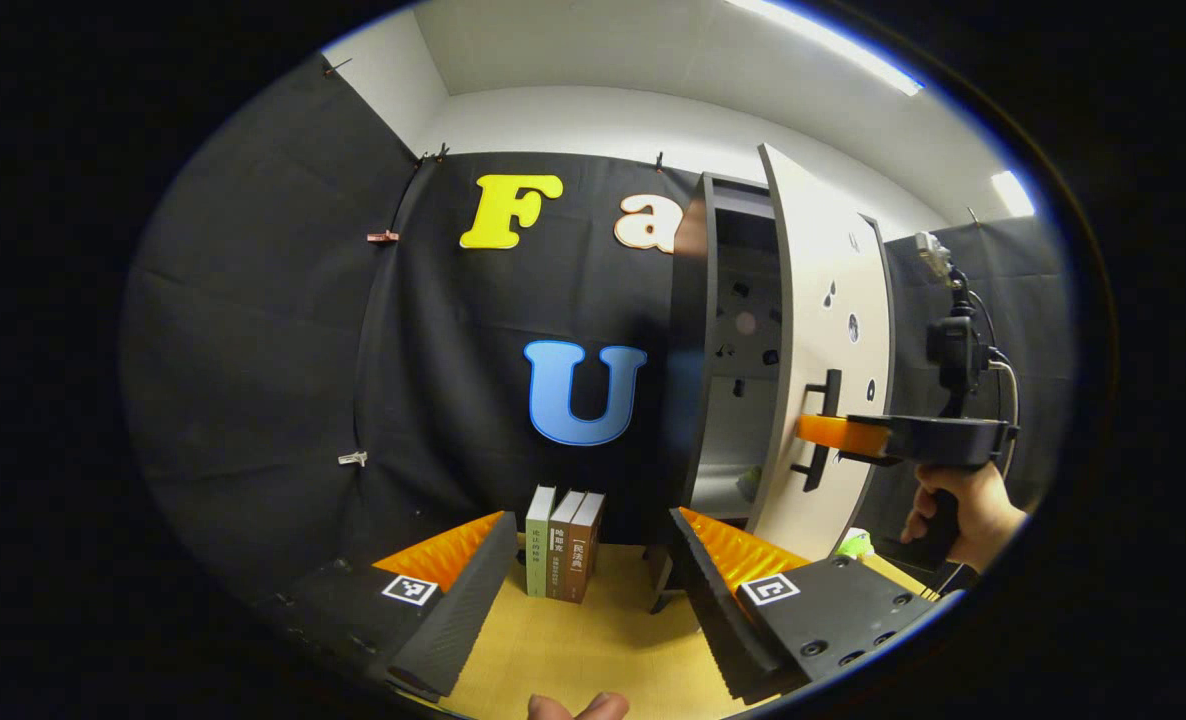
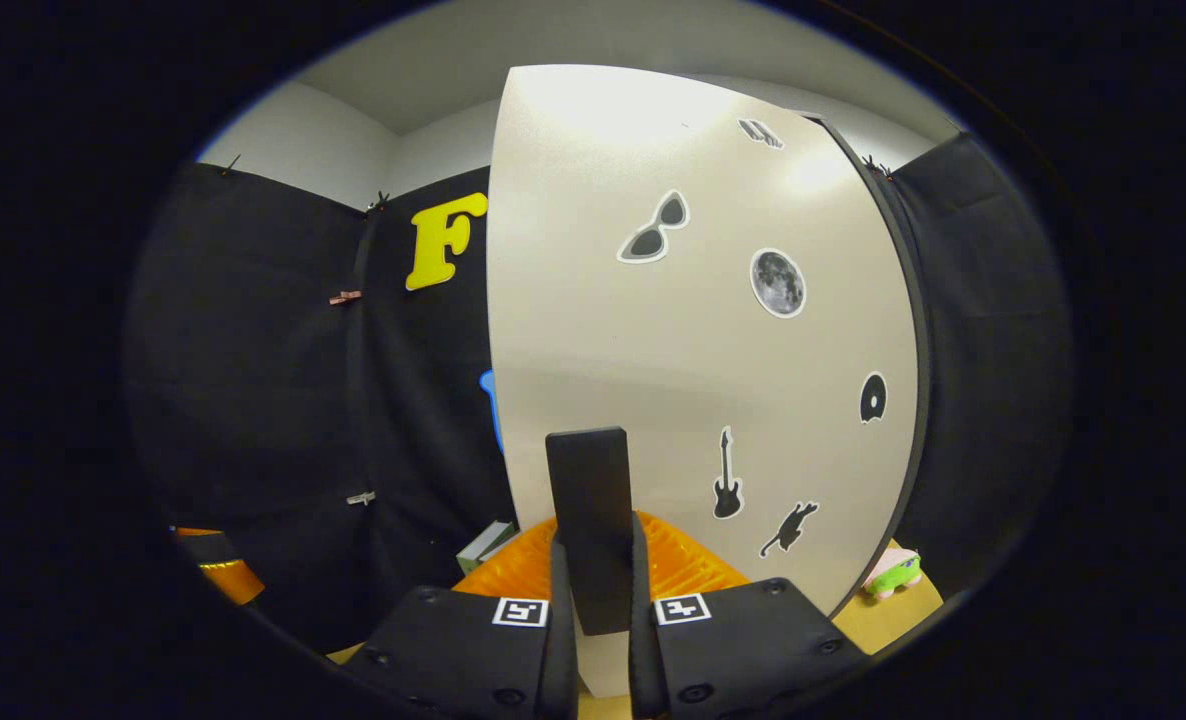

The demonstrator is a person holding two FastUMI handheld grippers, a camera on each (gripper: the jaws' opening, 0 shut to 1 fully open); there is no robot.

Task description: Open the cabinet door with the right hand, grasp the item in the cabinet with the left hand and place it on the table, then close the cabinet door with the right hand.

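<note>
Cabinet door (image 1: pixel 833 330), that's my focus, and in the left gripper view it stands swung partly out from the dark cabinet (image 1: pixel 698 350), its black handle (image 1: pixel 821 430) pinched by my right gripper (image 1: pixel 833 435) coming in from the side, a hand (image 1: pixel 968 510) on the grip. My left gripper (image 1: pixel 593 570) hangs low over the wooden table (image 1: pixel 593 650), fingers spread wide, nothing between them. Behind it, three books (image 1: pixel 563 545) stand upright against the cloth. Inside the cabinet I make out a pale shelf and something small and greenish (image 1: pixel 750 483) at its front edge; too blurred to name. One green toy (image 1: pixel 856 543) peeks out on the table past the door's lower edge.

Now the right gripper view: the handle (image 2: pixel 590 525) runs upright between my right gripper (image 2: pixel 593 600) fingers, pressed on both sides. The door (image 2: pixel 693 330) carries six stickers I can count: sunglasses, a moon, a guitar, a disc, a leaping animal, one more up top. The green toy (image 2: pixel 893 573) sits by the door's bottom corner.

I judge we're mid-opening. Next calls for swinging the door wider on its hinge arc, then sending the left gripper in to the shelf.
</note>
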